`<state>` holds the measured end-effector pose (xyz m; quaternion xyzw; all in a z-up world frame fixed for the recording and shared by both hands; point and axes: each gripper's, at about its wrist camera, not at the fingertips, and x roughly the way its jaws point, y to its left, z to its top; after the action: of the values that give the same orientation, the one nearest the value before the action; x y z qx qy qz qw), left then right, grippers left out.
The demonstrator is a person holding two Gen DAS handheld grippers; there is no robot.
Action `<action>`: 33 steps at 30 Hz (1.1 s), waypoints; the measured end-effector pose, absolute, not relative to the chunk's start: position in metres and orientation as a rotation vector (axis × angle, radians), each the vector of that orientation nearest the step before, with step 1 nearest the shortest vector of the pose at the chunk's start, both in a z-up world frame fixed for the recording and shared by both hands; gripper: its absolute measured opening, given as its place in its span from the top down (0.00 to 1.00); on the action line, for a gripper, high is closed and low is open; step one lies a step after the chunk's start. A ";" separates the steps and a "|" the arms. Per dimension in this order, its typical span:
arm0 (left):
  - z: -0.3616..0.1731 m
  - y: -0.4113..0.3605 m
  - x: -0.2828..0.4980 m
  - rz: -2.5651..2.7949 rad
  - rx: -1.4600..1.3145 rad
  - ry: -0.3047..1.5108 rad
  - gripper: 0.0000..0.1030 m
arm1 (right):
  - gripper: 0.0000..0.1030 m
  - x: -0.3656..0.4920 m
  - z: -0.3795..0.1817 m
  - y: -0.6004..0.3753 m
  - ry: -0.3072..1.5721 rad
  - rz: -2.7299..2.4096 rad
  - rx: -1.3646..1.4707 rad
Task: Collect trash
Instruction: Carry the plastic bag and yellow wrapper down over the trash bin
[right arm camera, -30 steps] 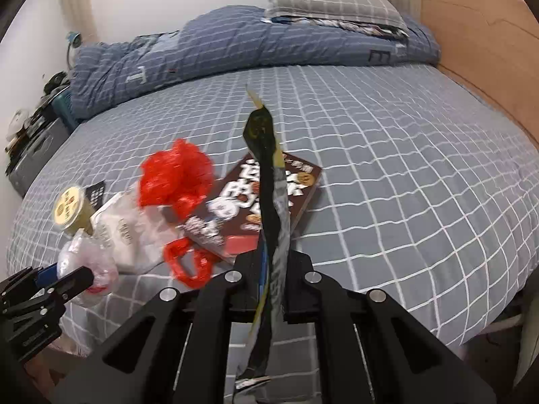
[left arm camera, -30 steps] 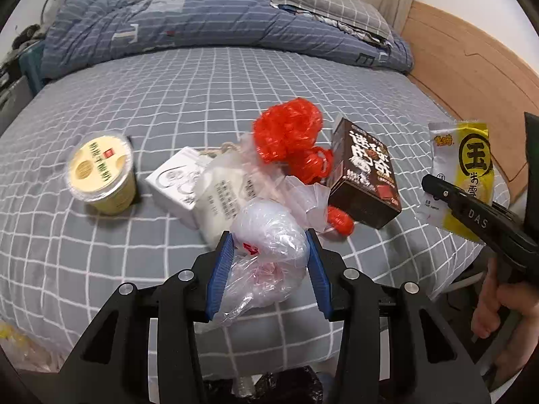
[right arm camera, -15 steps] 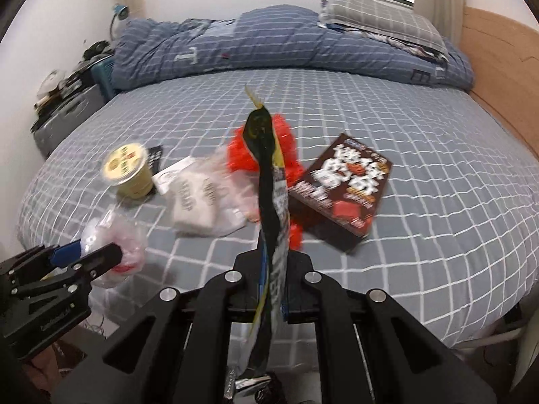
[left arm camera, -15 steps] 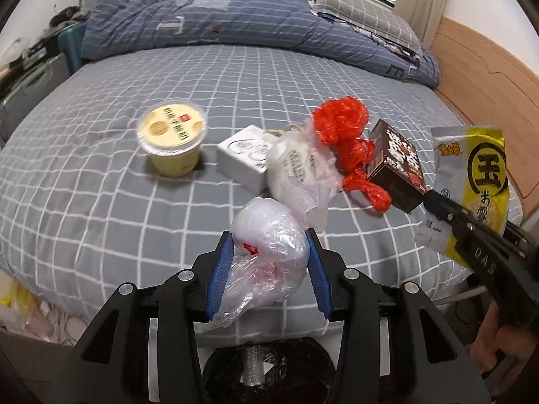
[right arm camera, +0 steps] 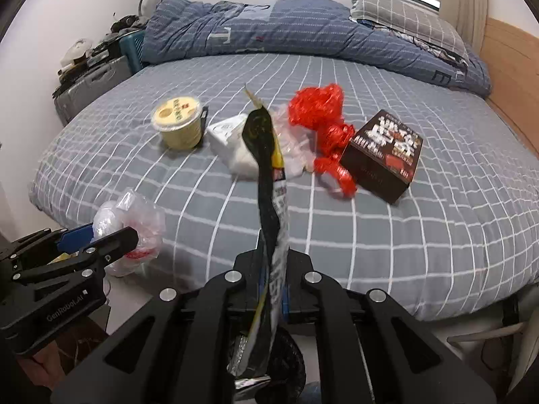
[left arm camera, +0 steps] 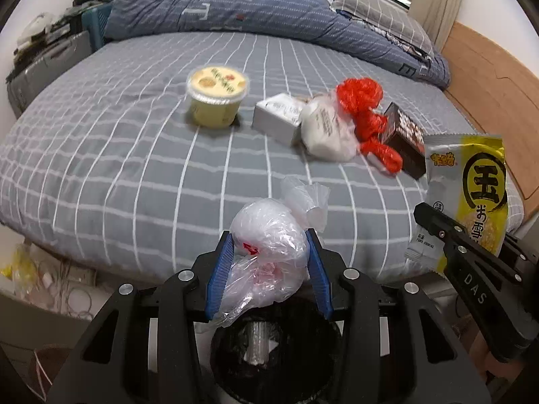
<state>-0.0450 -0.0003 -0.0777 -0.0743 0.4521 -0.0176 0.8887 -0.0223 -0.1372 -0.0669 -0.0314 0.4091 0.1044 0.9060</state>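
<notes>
Crumpled clear plastic bag (left arm camera: 269, 245) sat clamped in our left gripper (left arm camera: 269, 262) above a black bin (left arm camera: 274, 353). Our right gripper (right arm camera: 274, 269) pinched a yellow snack wrapper (left arm camera: 471, 195). Behind, on the grey checked bed (left arm camera: 134, 155), lay a cup (left arm camera: 217, 96), red plastic (left arm camera: 362, 99) and a dark box (right arm camera: 385, 155).

bed (left arm camera: 134, 175): carries all your loose items, in a row across its middle
cup (left arm camera: 217, 96): leftmost in your row
small box (left arm camera: 278, 121): just right of the cup
stuffed bag (left arm camera: 325, 131): touching the small box's right side
crumpled netting (left arm camera: 365, 111): between stuffed bag and carton, on the bag's right edge
carton (left arm camera: 404, 138): rightmost in your row
duvet (left arm camera: 252, 10): heaped along the bed's far side
bin (left arm camera: 273, 353): below your left gripper (left arm camera: 267, 269), before the bed's near edge
plastic bag (left arm camera: 266, 249): between your left jaws, over the bin
snack packet (left arm camera: 471, 195): in your right gripper (right arm camera: 274, 269), right of the plastic bag
</notes>
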 end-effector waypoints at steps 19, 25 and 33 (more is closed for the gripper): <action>-0.125 0.015 -0.126 -0.019 -0.169 1.067 0.59 | 0.94 -0.098 -0.115 -0.123 0.980 0.226 -0.098; -0.145 0.015 -0.137 -0.011 -0.142 1.110 0.59 | 0.94 -0.106 -0.137 -0.121 1.052 0.209 -0.112; -0.172 0.024 -0.127 0.010 -0.143 1.141 0.59 | 0.94 -0.098 -0.176 -0.116 1.143 0.184 -0.136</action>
<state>-0.1271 0.0240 -0.1723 -0.0675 0.5395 0.0048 0.8393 -0.0982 -0.1161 -0.1759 -0.0641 0.5396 0.0867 0.8350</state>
